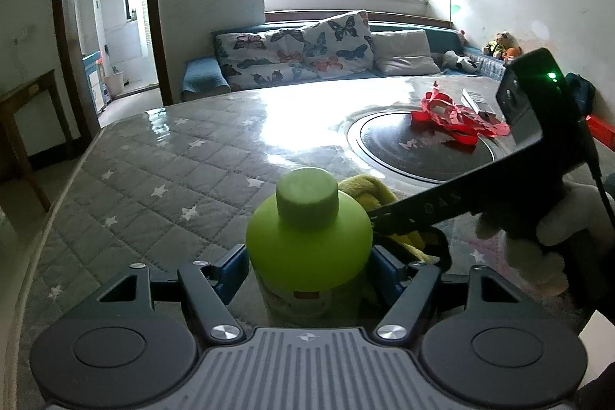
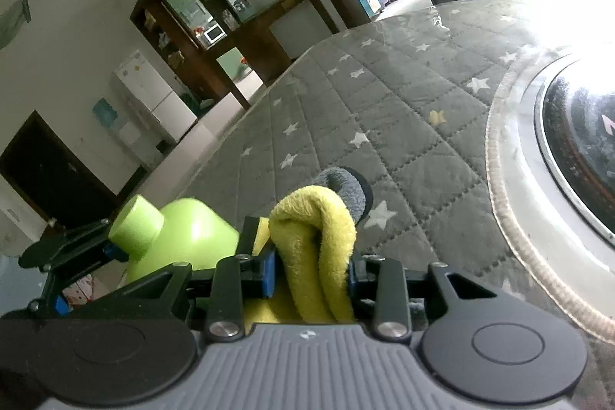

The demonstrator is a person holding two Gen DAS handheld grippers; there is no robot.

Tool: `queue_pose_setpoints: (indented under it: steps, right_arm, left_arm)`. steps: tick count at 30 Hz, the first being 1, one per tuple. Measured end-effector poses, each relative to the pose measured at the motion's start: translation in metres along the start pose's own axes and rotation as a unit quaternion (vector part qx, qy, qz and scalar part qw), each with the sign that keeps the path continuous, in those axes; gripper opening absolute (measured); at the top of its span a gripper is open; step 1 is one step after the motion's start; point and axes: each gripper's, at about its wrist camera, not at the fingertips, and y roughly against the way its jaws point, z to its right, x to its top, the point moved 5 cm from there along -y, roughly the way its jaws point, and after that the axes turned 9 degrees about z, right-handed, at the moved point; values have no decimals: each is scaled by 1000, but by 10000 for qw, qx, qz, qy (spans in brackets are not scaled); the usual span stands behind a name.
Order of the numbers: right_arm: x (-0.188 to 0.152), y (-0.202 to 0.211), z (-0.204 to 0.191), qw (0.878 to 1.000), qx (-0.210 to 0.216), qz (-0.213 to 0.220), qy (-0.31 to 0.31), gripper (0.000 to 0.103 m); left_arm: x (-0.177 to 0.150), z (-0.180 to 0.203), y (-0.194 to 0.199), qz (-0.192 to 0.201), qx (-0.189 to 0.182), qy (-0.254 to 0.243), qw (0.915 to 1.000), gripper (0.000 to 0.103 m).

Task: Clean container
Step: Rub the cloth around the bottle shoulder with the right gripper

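A lime-green bottle [image 1: 307, 241] with a thick green cap and a pale labelled body stands upright between the blue pads of my left gripper [image 1: 307, 268], which is shut on it. My right gripper [image 2: 311, 273] is shut on a folded yellow cloth [image 2: 319, 241] with a grey underside. In the left wrist view the right gripper [image 1: 407, 229] reaches in from the right and presses the yellow cloth [image 1: 373, 191] against the bottle's right shoulder. The bottle [image 2: 184, 237] appears at lower left in the right wrist view, held by the left gripper's fingers [image 2: 65, 248].
The grey quilted star-pattern table cover [image 1: 173, 164] lies under clear plastic. A round dark glass turntable [image 1: 423, 148] carries red ribbon [image 1: 453, 118]. A gloved hand [image 1: 538, 241] holds the right gripper. A sofa with butterfly pillows [image 1: 300, 48] stands behind the table.
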Motion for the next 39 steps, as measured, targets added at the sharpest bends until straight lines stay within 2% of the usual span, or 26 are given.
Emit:
queue_pose_setpoints:
  steps: [15,19,22,30,35,39]
  right_arm:
    - [-18,13,2,9998,-43,-169,2,33]
    - [2,17,-10,9998,191,78,87,33]
    - [10,11,-18,9994,285,84,181,33]
    - [11,-13,-4,9998,196,-80,-47,34]
    - [-8,-28,12,9990,-42,-440,-48,33]
    - [-20,-27,16,9983,-134,-562,27,33]
  left_arm:
    - [-2,-2,2,-9,71,24,10000,72]
    - [-3,-1,2,-4,61,-25,10000,72]
    - [-3,-4,2,-10,28,26,10000,72]
    - [-2,-3,1,-1,-36,-30,10000,72]
    - [-2,-5,4,-5,-47,-59,10000,72]
    - [-3,-6,6,-16,-33,-69,10000,72]
